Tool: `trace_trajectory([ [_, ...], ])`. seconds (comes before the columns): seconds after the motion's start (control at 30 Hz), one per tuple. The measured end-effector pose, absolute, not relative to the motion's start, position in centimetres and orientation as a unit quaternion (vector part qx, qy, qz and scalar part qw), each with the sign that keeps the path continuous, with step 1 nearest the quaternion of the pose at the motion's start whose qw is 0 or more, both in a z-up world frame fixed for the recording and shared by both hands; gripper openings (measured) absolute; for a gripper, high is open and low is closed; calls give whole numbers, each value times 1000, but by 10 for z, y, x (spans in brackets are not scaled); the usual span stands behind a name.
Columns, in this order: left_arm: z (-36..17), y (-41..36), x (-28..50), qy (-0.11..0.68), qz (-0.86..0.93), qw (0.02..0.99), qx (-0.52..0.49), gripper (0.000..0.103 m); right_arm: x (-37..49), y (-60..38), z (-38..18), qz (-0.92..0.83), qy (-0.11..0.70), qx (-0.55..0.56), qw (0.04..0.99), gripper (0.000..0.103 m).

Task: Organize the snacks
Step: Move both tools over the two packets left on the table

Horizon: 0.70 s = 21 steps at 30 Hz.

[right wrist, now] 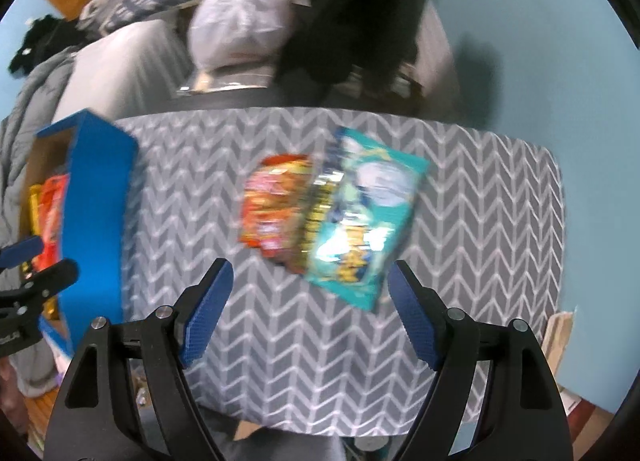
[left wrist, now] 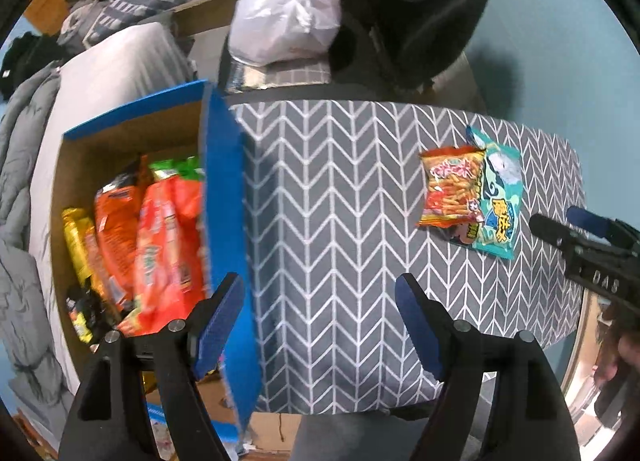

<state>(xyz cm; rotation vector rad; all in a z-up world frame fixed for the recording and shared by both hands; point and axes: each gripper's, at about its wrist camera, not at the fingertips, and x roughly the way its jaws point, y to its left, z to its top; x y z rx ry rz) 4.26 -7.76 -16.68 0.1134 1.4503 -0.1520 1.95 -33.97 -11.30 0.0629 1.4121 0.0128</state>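
Right hand-held gripper (right wrist: 310, 311) above teal packet (right wrist: 368, 217)

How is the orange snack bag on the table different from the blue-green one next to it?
The orange snack bag is smaller; the teal snack bag is longer and wider. The orange one shows pictures of thin stick snacks, the teal one a pale cartoon figure. The orange bag lies partly over the teal bag's edge. Both lie flat on the grey zigzag tablecloth, outside the blue box.
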Motion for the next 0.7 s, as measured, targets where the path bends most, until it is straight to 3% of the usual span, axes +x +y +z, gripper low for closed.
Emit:
trace_trajectory([
  [0.5,-223,-134,71,690,-83,715,83,79,54,-405,-188,-27,671,146,726,80],
  [0.7,-235,-141,80,695,-74,710,86,79,64,-390,-209,-36,681,110,723,80],
])
